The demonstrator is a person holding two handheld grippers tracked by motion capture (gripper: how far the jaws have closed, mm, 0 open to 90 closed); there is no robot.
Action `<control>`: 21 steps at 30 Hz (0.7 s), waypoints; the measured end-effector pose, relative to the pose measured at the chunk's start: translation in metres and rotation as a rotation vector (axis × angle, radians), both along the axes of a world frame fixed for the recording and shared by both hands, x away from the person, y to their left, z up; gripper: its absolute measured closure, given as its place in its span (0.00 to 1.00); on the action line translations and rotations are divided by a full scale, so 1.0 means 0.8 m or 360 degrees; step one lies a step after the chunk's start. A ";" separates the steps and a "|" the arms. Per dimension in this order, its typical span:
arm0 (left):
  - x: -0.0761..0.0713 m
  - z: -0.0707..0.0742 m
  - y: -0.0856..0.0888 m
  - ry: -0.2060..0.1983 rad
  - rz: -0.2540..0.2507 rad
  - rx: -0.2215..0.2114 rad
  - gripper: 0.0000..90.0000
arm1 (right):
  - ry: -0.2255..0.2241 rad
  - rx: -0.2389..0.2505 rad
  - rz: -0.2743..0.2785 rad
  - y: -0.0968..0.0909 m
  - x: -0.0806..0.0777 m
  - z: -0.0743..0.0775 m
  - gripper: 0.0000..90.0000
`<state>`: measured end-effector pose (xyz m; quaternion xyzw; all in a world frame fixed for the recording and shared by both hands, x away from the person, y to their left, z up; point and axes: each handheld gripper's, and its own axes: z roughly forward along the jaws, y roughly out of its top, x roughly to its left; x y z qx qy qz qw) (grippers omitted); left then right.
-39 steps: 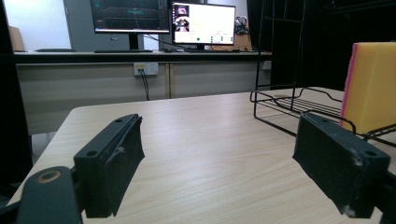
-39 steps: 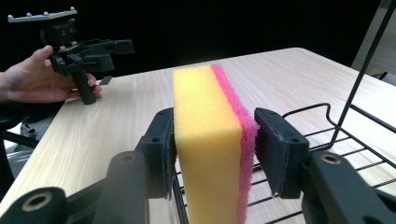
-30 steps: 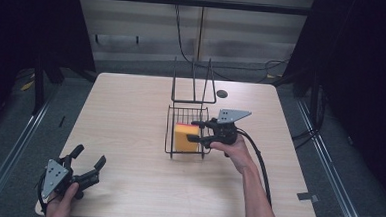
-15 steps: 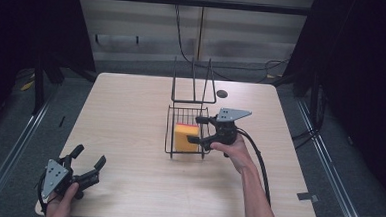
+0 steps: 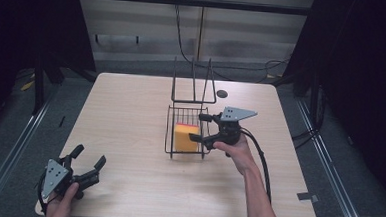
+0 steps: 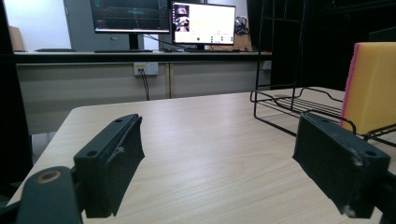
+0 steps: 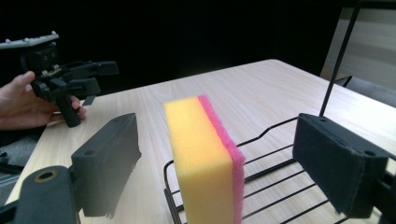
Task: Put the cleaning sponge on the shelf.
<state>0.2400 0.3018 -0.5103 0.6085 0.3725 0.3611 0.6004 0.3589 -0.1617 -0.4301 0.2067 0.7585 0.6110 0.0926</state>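
1. High view: light wood table (image 5: pixel 131 110) fills the centre of the frame; dark floor around it.
2. Black wire basket (image 5: pixel 169 132) sits just right of frame centre, its tall wire back frame rising toward the top of the frame.
3. Yellow sponge with a pink scrub layer (image 5: pixel 185 137) stands on edge inside the basket, pink side toward the upper part of the frame.
4. Right gripper (image 5: pixel 200 128) is held by the right hand (image 5: pixel 236 152) at the basket's right side, grey three-cornered plate on top, cable trailing down toward the lower right.
5. Its jaws are spread wide, one on each side of the sponge, not touching it; the right gripper view shows clear gaps between the sponge (image 7: pixel 205 161) and both jaws.
6. Left gripper (image 5: pixel 89 160) sits at the lower left of the high view, near the table's front edge, held by the left hand (image 5: pixel 62 204).
7. Its jaws are also apart with nothing between them; the left gripper view shows bare tabletop (image 6: pixel 201 149) in the gap.
8. Left gripper view, right edge: sponge (image 6: pixel 371 86) and basket wire (image 6: pixel 289 100) farther off.
9. Left gripper view, top: two lit monitors (image 6: pixel 163 16) on a desk behind the table.
10. Right gripper view, upper left: the left gripper (image 7: pixel 100 77) and hand, well apart from the basket.
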 end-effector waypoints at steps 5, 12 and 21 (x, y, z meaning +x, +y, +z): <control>0.000 0.000 0.000 0.0000 0.0000 0.0000 0.17 | -0.0001 -0.0002 -0.0017 -0.008 -0.002 0.003 0.16; 0.000 0.000 0.000 0.0000 0.0000 0.0001 0.17 | -0.0002 -0.0015 -0.0021 -0.009 -0.004 0.003 0.16; 0.000 0.000 0.000 -0.0001 0.0001 0.0001 0.17 | -0.0033 -0.0007 -0.0074 -0.014 -0.013 0.005 0.16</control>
